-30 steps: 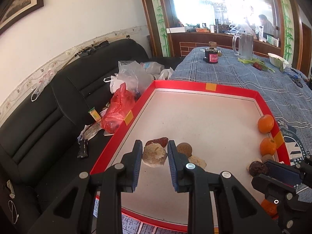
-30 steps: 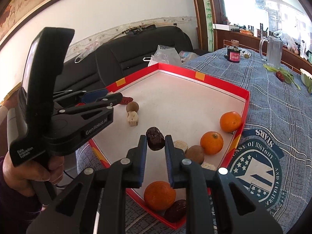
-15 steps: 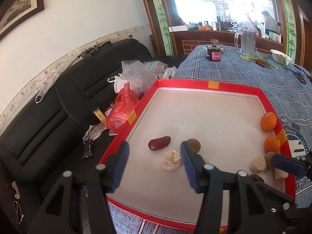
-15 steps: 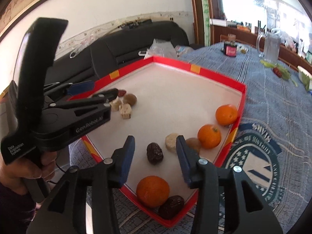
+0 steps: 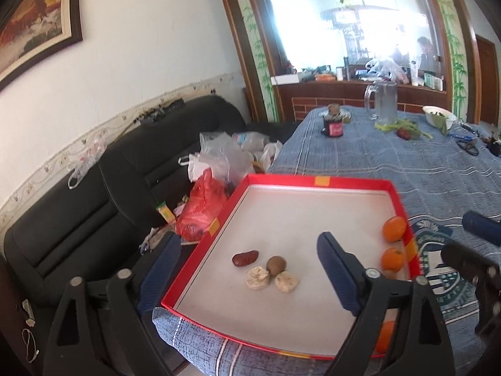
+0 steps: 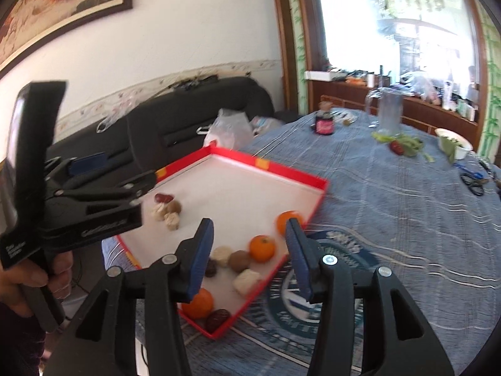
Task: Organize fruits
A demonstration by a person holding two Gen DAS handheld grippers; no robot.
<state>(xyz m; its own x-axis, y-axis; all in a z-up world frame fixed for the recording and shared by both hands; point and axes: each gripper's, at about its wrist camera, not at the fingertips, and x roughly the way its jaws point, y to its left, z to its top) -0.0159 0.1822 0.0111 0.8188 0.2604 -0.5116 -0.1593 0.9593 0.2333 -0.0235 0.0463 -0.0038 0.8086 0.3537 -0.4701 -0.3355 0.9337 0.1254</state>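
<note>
Both hand-held grippers, left and right, are opening empty over the tray; next probably grab another fruit.

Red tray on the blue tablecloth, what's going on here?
A person holds a tool in each hand over the red tray and is sorting fruit. The left tool and right tool are both opening and hold nothing. Below the left tool lie a red date, a brown fruit and two pale pieces. Oranges and more dates sit along the tray's right side.
</note>
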